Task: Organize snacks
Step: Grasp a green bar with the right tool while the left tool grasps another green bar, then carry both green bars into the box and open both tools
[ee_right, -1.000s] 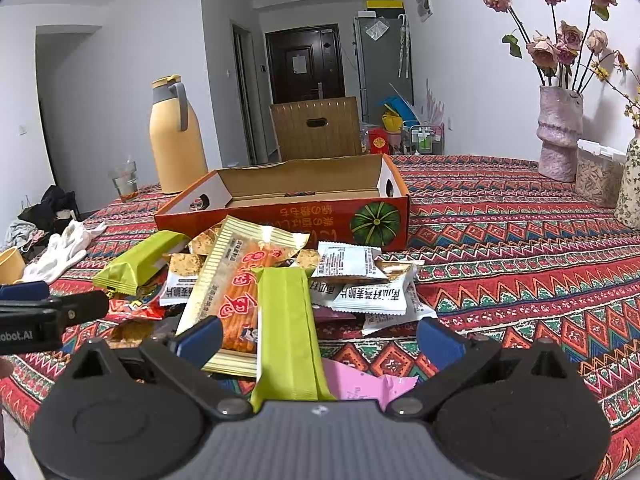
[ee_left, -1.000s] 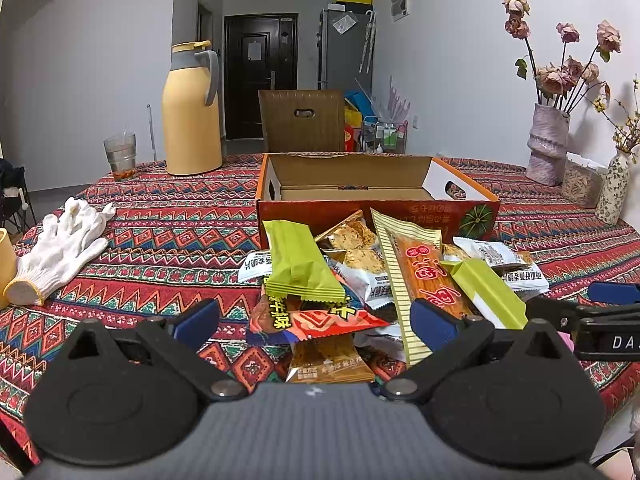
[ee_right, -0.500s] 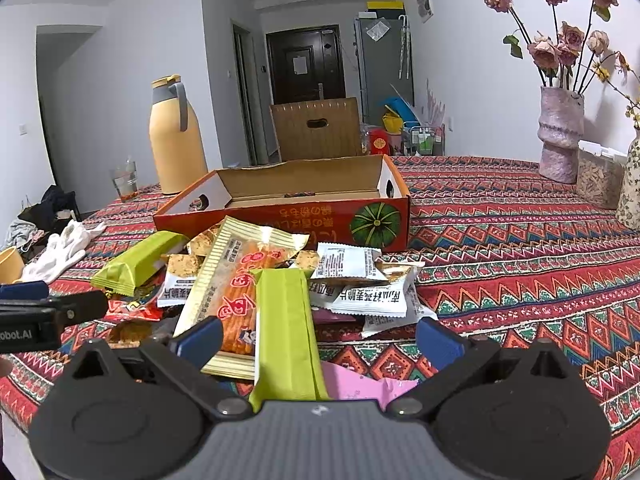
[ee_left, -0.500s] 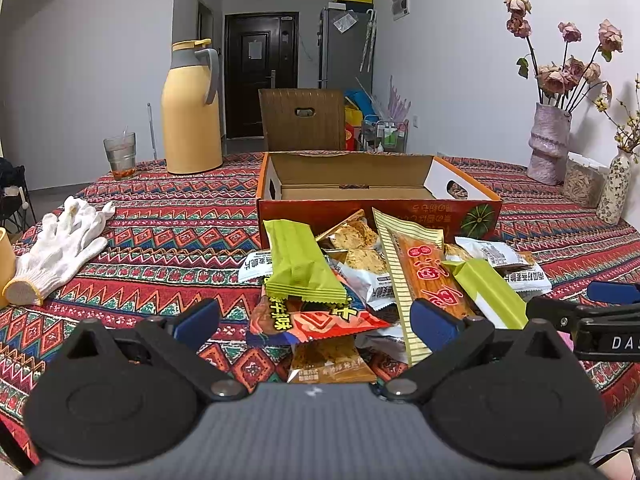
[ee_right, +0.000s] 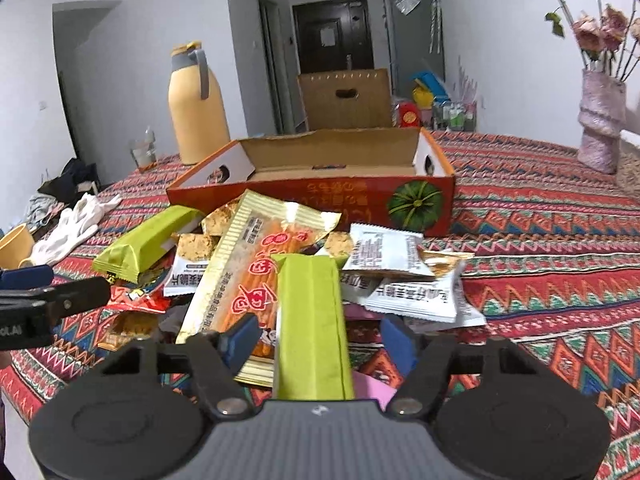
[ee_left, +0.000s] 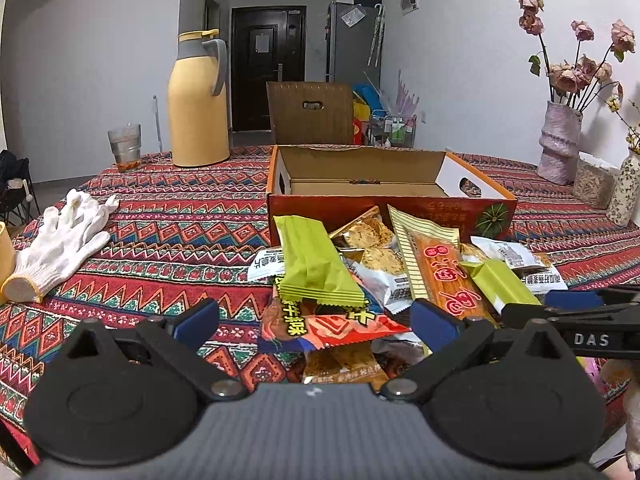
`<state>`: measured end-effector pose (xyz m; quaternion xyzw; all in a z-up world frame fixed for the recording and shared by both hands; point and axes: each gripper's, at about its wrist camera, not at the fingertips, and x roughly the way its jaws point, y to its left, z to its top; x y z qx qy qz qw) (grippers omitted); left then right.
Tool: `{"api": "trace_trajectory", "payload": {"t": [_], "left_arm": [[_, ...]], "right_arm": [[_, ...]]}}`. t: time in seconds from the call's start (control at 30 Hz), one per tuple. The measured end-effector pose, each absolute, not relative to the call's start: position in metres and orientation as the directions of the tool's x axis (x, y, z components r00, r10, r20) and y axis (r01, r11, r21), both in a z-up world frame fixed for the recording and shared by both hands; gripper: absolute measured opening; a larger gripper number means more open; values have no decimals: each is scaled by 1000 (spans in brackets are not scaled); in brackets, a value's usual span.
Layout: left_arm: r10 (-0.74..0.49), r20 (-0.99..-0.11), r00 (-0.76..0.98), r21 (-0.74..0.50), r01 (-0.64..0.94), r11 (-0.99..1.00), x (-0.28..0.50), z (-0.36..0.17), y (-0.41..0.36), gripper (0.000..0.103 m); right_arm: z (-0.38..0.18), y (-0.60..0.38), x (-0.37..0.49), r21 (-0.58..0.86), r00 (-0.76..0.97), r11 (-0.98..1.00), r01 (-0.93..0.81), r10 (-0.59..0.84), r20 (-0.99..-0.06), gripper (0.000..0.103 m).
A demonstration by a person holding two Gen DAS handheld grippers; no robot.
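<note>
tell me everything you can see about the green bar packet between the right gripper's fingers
The green bar packet is a long flat wrapper of matte lime-green film with a lengthwise back seam. It lies on the snack pile, overlapping the striped orange packet, pointing toward the open box. The right gripper is closing around it; its pads do not yet press it.

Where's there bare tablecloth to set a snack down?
Free: the cloth between the white glove and the snack pile, and right of the orange box toward the vase. Crowded: directly in front of the box.
</note>
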<state>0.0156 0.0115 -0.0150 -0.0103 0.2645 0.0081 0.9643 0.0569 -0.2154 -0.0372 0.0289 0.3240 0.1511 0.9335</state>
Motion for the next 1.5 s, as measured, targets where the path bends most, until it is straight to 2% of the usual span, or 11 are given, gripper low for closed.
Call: {"api": "trace_trajectory", "payload": {"t": [0.13, 0.2, 0.43, 0.67, 1.07, 1.33, 1.5], "left_arm": [[15, -516, 856, -17, -27, 999, 18, -17, 14, 103], [15, -518, 856, -18, -29, 999, 18, -17, 15, 103], [15, -523, 852, -20, -30, 999, 20, -17, 17, 103], [32, -526, 850, -3, -40, 999, 31, -10, 16, 103], [146, -593, 792, 88, -117, 989, 99, -1, 7, 102], [151, -683, 715, 84, -128, 988, 132, -14, 4, 72], [120, -716, 687, 66, -105, 992, 138, -22, 4, 48]], "right_arm": [[-44, -211, 65, 154, 718, 948, -279, 312, -623, 52], [-46, -210, 67, 160, 705, 945, -287, 321, -632, 39], [-43, -213, 64, 174, 712, 938, -300, 341, -614, 36], [-26, -217, 56, 186, 752, 937, -297, 349, -558, 35], [-7, -237, 81, 188, 816, 953, -238, 302, -493, 36], [-11, -247, 97, 208, 812, 952, -225, 301, -500, 36], [-15, -249, 101, 214, 807, 950, -226, 305, -505, 36]]}}
